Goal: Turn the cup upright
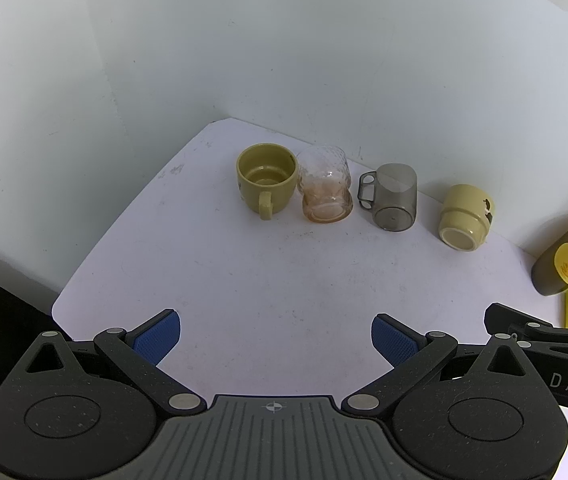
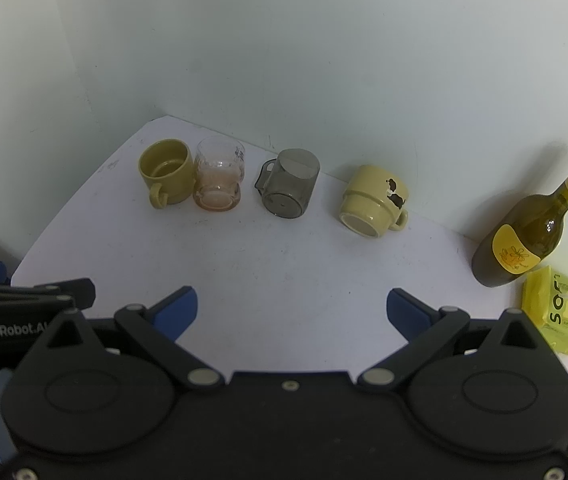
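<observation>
Hovering over the table [image 1: 243,280], left gripper [image 1: 275,338] and right gripper [image 2: 292,312] are held wide, nothing gripped; pale yellow mug [image 2: 374,200] seen inverted.

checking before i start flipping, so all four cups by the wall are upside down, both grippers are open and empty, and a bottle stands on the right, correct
Not all four. The olive mug at the left end stands upright, mouth open to the top, as the right wrist view shows. The other three, pink glass, grey cup and yellow mug, have their bases on top. The left gripper, right gripper and bottle are as you said.
</observation>
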